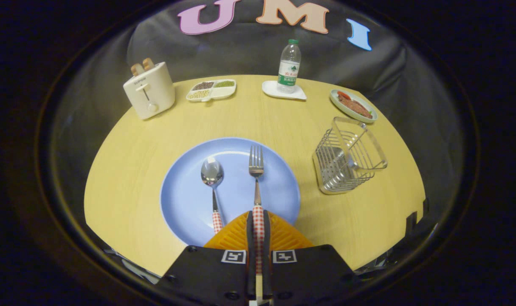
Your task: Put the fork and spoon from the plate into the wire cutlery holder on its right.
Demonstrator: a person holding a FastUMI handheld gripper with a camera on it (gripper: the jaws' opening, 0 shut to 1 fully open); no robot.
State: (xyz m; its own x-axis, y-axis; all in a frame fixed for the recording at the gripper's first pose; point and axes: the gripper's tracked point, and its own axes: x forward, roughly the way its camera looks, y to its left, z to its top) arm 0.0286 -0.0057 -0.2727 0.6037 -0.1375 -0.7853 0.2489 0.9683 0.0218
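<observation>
Pale wood tabletop [134, 170] carries everything we need. Our gripper [258, 225] has its fingers closed on the checked handle of the fork [256, 170], whose long axis runs straight ahead of us, tines pointing away over the blue plate [185, 199]. Just left of it lies the spoon [212, 182], parallel, untouched. We judge the wire cutlery holder [349, 155] to lie ahead and to the right, well apart from the plate, so the fork must travel rightward.

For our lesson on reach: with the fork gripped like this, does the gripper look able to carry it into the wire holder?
Probably yes: the gripper is shut on the fork handle, and bare table lies between plate and open-topped wire holder.
</observation>
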